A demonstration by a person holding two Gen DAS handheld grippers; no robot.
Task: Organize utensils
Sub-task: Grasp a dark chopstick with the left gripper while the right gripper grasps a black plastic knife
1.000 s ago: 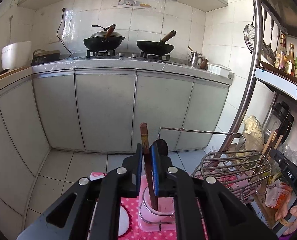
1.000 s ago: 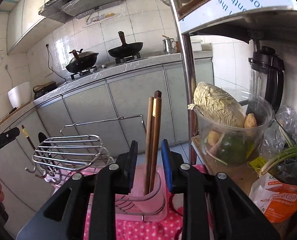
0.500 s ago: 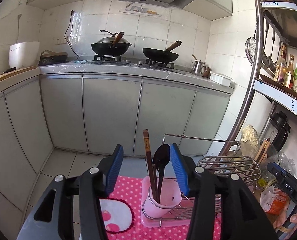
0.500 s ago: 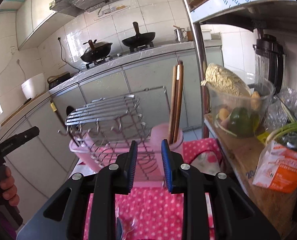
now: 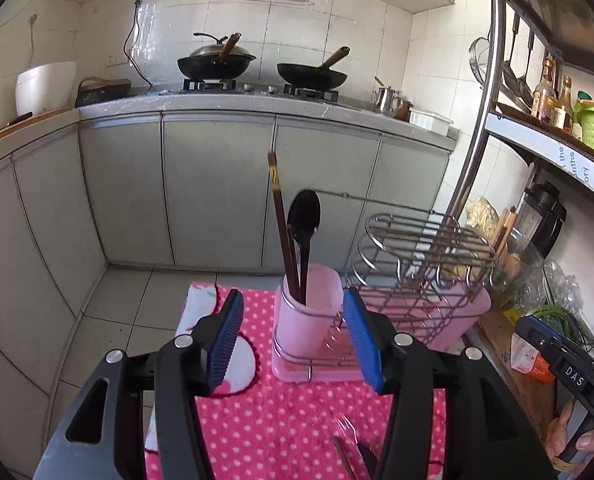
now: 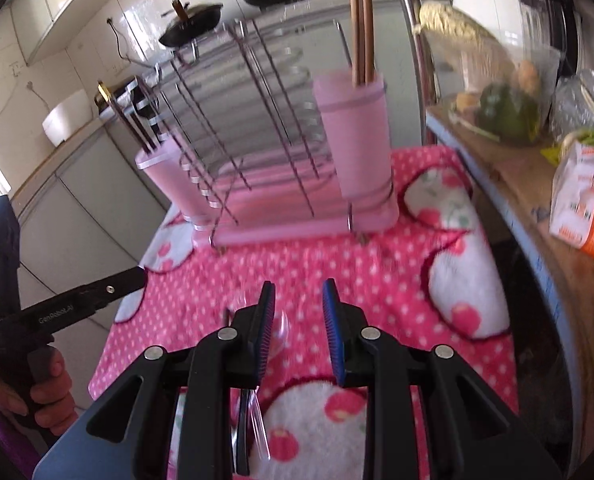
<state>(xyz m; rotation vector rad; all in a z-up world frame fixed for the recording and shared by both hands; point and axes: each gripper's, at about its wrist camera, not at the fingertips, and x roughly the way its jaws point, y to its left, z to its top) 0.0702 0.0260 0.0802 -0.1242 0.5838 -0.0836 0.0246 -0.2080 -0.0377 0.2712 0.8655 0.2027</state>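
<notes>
Nearest the left wrist camera, the left gripper [image 5: 293, 344], black with blue ribbed pads, has just been opening its jaws. They now stand wide apart with nothing between the pads. Under it lies a pink cloth with white polka dots [image 5: 281, 424]. A metal fork [image 5: 347, 446] lies on the cloth at the bottom edge, partly hidden behind the gripper.

Just beyond the pads stands a pink plastic utensil cup [image 5: 307, 320] in a wire ring, at the end of a pink dish rack with chrome wire loops [image 5: 421, 264]. A dark brown pair of chopsticks [image 5: 283, 236] and a black spoon [image 5: 305, 236], bowl end up, stand upright in this cup. To the far right, the right gripper's black body [image 5: 565, 364] and part of the hand holding it show at the frame edge.

In the right wrist view, the right gripper [image 6: 299, 336] hovers low over the same cloth. Its jaws are partly apart and grip nothing. A clear plastic spoon [image 6: 259, 412] lies on the cloth beneath the left finger, blurred. Farther on, a second pink cup [image 6: 357, 148] at the rack's other end holds light wooden chopsticks [image 6: 362, 24].

Farthest away, grey kitchen cabinets [image 5: 217, 192] carry a counter with two black woks [image 5: 257, 66] on a stove.
</notes>
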